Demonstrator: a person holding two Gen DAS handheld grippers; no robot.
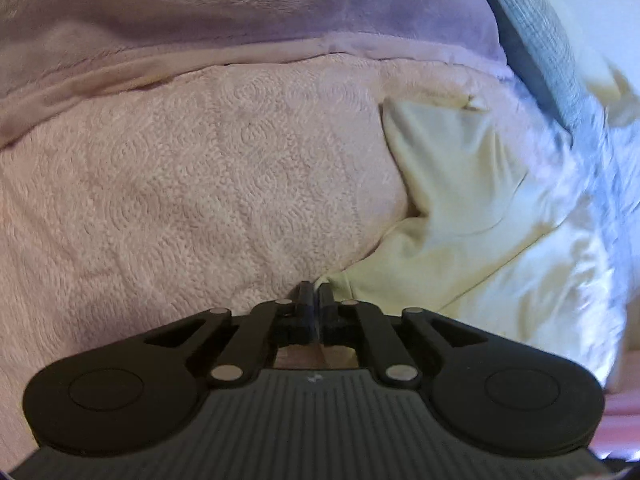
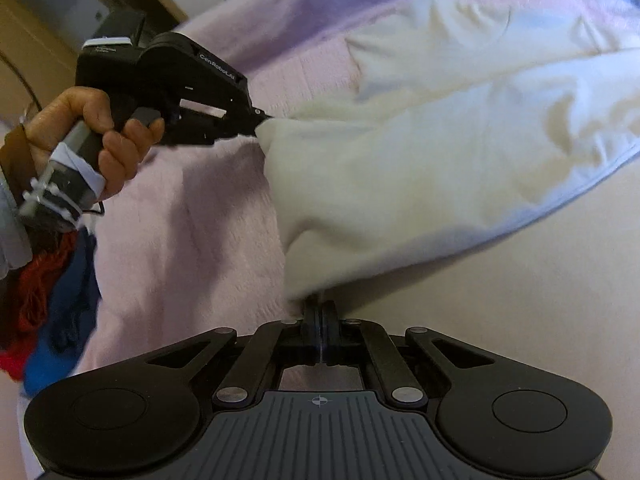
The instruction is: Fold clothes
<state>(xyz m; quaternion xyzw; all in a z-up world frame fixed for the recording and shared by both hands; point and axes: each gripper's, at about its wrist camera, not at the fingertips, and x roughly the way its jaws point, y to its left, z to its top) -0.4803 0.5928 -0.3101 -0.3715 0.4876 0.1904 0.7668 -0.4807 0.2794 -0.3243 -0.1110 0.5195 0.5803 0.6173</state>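
Note:
A pale yellow-white garment [image 1: 472, 208] lies over a pink textured bedspread [image 1: 192, 184]. My left gripper [image 1: 316, 292] is shut on a corner of the garment at its lower left edge. In the right wrist view the garment [image 2: 440, 152] spreads wide and is lifted between both grippers. My right gripper [image 2: 320, 308] is shut on its near edge. The left gripper [image 2: 262, 118], held by a hand [image 2: 100, 140], pinches another corner at the left of that view.
A lilac fleece blanket [image 1: 240, 12] lies across the far side of the bed. A grey patterned cloth [image 1: 536, 52] is at the upper right. A pile of red and blue clothes [image 2: 52, 300] sits at the left of the right wrist view.

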